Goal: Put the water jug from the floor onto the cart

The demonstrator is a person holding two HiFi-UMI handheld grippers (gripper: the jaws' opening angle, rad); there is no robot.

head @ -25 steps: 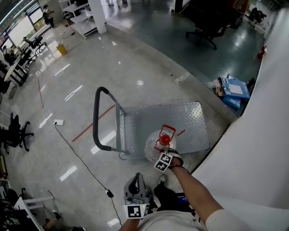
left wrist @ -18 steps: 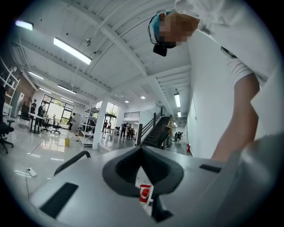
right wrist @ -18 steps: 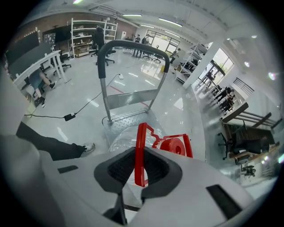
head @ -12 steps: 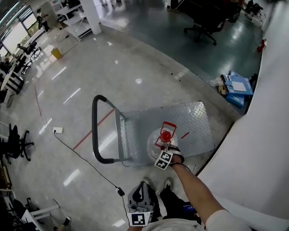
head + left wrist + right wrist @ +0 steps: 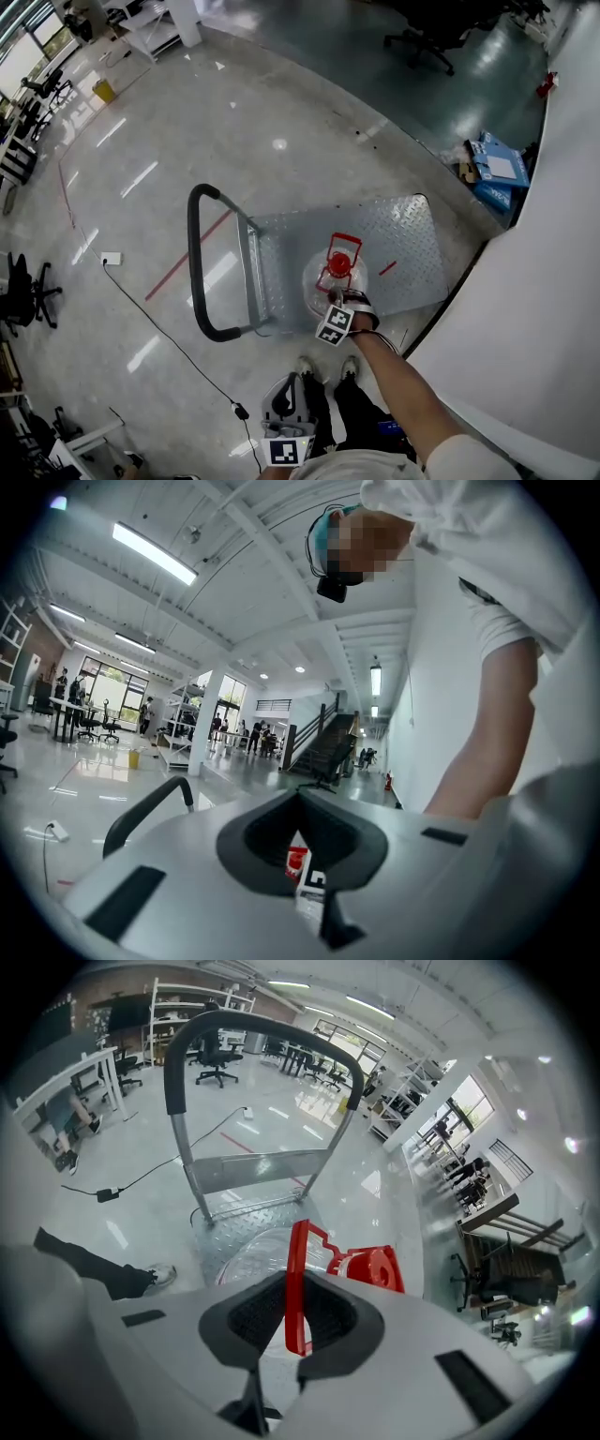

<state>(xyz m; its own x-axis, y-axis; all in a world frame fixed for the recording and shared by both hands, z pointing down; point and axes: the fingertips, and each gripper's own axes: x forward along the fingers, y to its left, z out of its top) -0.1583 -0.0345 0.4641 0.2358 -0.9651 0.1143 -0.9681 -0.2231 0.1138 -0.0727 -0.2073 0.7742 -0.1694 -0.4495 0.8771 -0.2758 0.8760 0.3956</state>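
Right gripper (image 5: 292, 1327): jaws are clamping the red handle (image 5: 294, 1274) of the water jug (image 5: 253, 1252). The jug is hanging just below and ahead of the gripper.

Left gripper (image 5: 305, 855): jaws together, carrying nothing, idling well behind the right one.

The cart deck (image 5: 234, 1218) is lying under the jug, with the push bar (image 5: 253, 1024) farther ahead. Cannot tell if base and deck are touching.

Judged step: set-down onto the cart. The next move is calling for lowering until the base is sitting fully on the plate, then releasing.

No readable print; the marker cube (image 5: 333, 326) is showing square patterns only.
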